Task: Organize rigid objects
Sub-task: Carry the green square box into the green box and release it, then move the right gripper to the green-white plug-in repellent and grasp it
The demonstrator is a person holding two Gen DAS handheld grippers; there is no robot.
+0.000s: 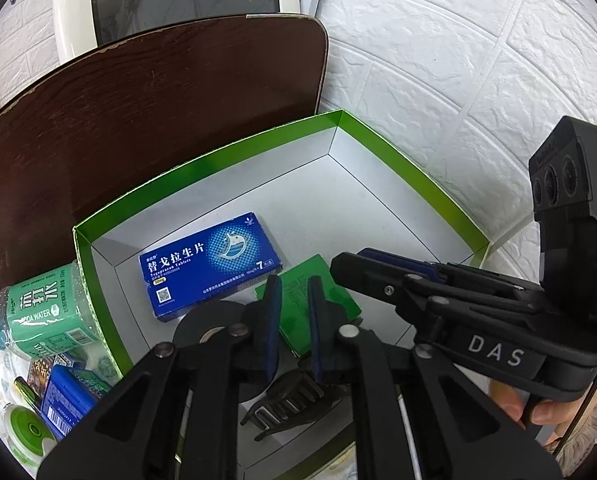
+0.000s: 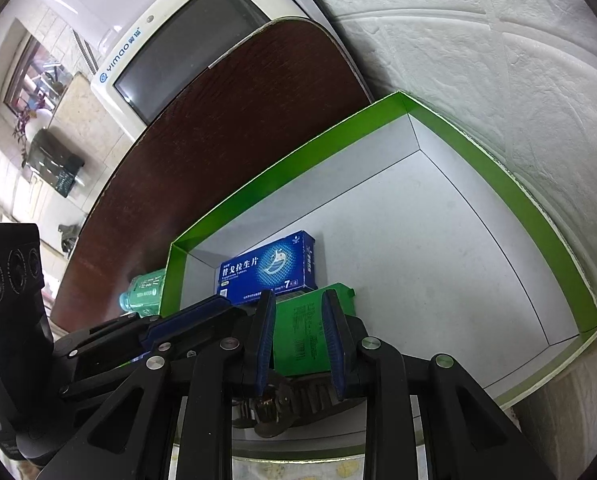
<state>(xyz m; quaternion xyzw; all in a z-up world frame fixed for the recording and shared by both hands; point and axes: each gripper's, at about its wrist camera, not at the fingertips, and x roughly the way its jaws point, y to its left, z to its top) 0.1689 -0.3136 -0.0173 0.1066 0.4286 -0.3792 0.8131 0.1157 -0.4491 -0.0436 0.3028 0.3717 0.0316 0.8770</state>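
Green carton point(image 2: 314, 332), inside green-rimmed tray point(image 2: 498, 168), beside blue medicine box point(image 2: 268, 266).
Light, stiff cardboard; grip long edges. Right gripper point(image 2: 298, 340) and left gripper point(image 1: 292, 312): both parted, empty.

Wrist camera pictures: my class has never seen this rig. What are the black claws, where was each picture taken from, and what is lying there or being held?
The claws are two-finger grippers that a person holds, one per hand. Each carries a camera that looks along its fingers. One picture comes from the left gripper, the other from the right gripper. Both point into a green-rimmed box containing a blue medicine box, a green packet, a black tape roll and a dark hair clip. A soda water bottle lies outside. Both grippers look open and hold nothing.
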